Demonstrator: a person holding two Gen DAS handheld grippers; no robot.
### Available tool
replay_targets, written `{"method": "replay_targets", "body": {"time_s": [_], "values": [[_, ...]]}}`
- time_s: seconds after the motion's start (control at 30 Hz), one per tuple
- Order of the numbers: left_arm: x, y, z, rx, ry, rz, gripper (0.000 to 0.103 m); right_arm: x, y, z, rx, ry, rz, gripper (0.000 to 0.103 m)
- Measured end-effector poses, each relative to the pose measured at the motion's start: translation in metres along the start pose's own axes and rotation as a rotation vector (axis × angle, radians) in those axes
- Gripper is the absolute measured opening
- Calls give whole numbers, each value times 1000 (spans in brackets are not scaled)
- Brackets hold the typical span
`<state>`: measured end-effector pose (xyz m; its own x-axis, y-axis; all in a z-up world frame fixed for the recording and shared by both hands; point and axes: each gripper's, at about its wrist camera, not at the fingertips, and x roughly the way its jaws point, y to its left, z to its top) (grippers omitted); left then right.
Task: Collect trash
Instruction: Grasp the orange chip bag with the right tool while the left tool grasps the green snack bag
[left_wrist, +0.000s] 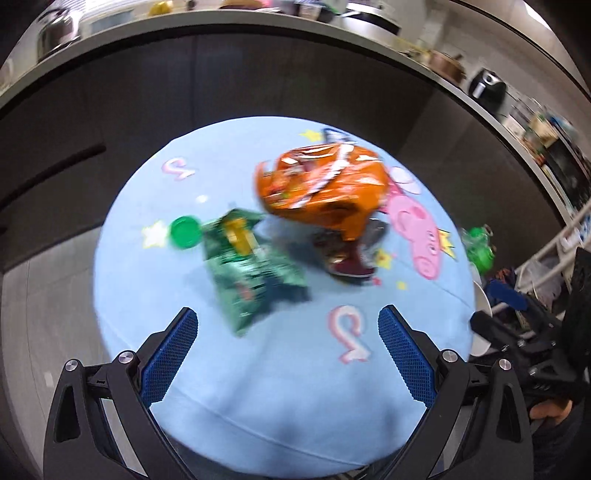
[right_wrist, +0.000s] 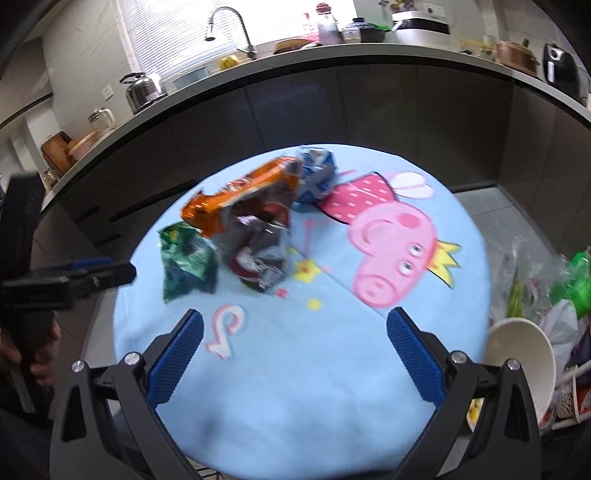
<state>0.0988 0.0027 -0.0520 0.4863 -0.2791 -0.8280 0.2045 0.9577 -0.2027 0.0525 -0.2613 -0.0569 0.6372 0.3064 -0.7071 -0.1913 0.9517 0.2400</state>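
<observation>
Green snack bag (left_wrist: 255, 266) dead ahead of left tool (left_wrist: 288, 350), centre frame, long axis running lower right; nearer left than right tool (right_wrist: 295, 354). Both tools wide open, empty.

4 snack wrappers (left_wrist: 321, 188) — 1 green lid (left_wrist: 185, 232) — 1 white bowl (right_wrist: 521, 363)

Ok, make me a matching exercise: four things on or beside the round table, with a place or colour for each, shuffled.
Things:
1. orange snack bag
2. green round lid
3. green snack bag
4. white bowl

Descriptions:
A. off the table's right edge, beside the right gripper
B. lies against the green snack bag, on its left in the left wrist view
C. nearest the left gripper
D. partly covers a dark red wrapper

Pairs: 1-D, 2-B, 3-C, 4-A
</observation>
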Motion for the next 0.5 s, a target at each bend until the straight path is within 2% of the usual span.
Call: {"method": "replay_targets", "body": {"time_s": [0.13,0.33,0.37,0.5], "values": [[0,29,-4,-39,1,5,94,14,24,31,0,-4,44,98],[2,44,-8,-63,7,-10,94,58,33,71,146,59,124,80],[3,46,-8,-65,11,-12,94,66,32,75,177,72,127,76],[8,50,-7,-73,18,-26,92,97,27,86,279,114,91,73]]}}
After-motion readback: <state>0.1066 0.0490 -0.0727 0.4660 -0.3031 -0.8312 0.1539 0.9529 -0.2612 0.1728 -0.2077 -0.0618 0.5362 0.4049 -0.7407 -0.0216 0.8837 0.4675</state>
